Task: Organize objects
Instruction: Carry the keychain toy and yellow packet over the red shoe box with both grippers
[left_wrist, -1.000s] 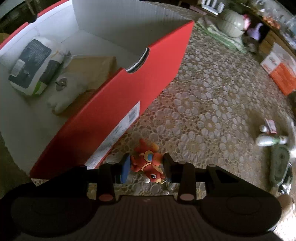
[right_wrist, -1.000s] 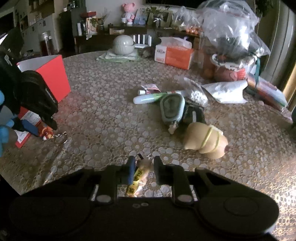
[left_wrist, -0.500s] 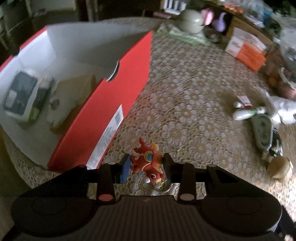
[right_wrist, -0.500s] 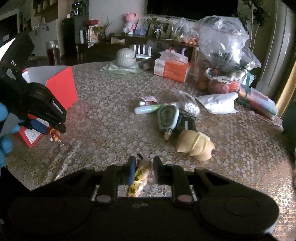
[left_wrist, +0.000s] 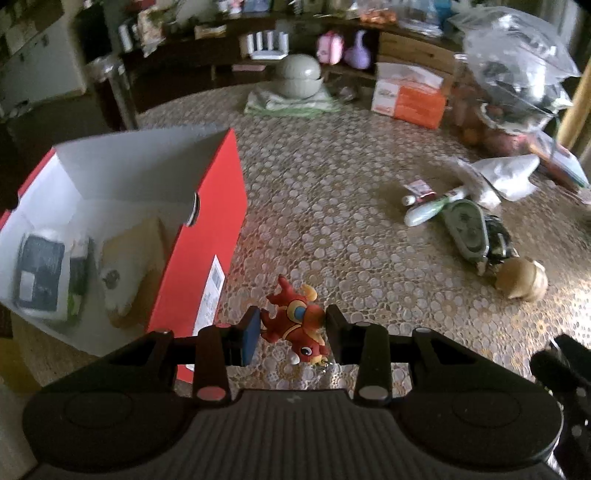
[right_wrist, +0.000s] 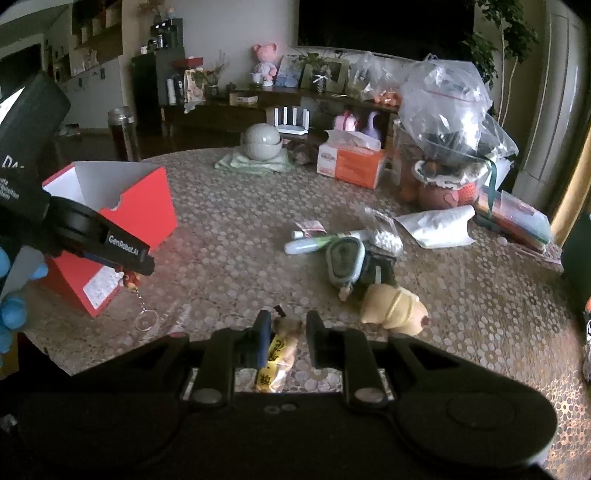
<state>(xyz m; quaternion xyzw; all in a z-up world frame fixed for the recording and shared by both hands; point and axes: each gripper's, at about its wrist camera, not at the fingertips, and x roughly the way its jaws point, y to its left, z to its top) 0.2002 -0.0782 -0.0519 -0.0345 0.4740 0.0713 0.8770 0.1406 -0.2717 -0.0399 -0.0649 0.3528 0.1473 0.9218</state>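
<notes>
Your left gripper grasps the red toy keychain just right of the red box; your right gripper, farther right, clenches a tan charm

Both fisheye views look steeply down along their hand-held grippers at the lace-patterned round surface. They share the open red cardboard box, seen close from above by the left, farther off by the right.
</notes>
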